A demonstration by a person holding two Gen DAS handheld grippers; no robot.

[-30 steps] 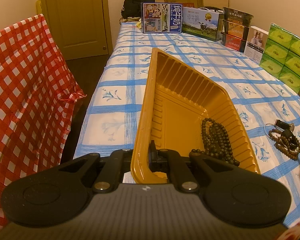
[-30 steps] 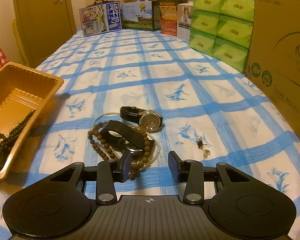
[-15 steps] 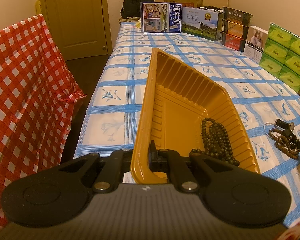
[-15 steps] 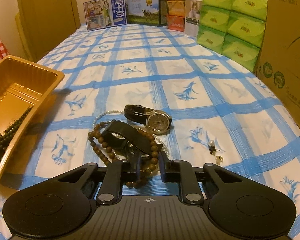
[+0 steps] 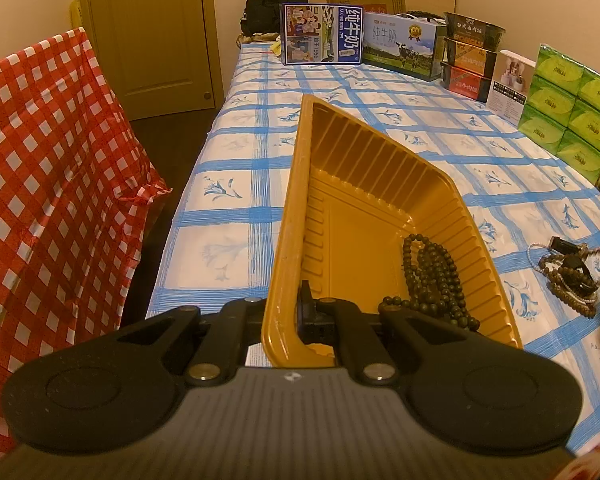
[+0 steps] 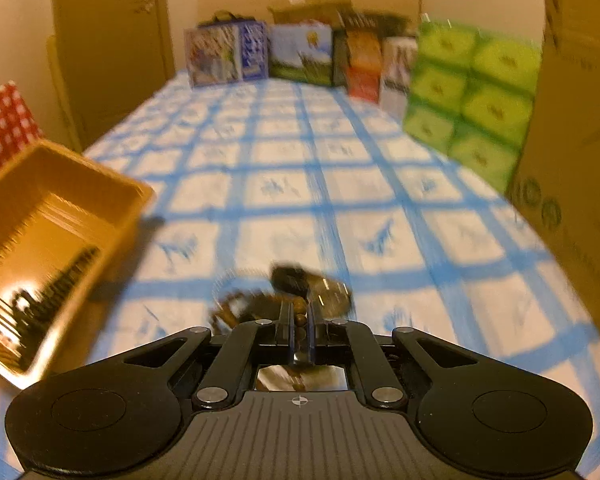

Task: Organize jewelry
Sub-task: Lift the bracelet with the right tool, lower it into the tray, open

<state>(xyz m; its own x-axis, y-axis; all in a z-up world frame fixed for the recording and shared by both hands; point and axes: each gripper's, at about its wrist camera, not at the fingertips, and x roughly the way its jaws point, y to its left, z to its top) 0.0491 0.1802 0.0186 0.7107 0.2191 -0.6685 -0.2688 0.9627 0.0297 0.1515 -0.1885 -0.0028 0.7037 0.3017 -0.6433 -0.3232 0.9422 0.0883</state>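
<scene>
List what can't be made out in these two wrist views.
- Right wrist view: motion blur smears the jewelry pile; watch and bracelets can't be told apart.
- Same view: right gripper is shut on a brown bead; which strand is unclear.
- Left wrist view: left gripper clamps the yellow tray wall, which hides one of the fingers.
- Same view: pile small, near the frame edge.

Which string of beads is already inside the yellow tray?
The dark, nearly black bead strand lies in the yellow tray. The lighter brown bead bracelet sits outside it on the blue checked cloth, tangled with other jewelry.
</scene>
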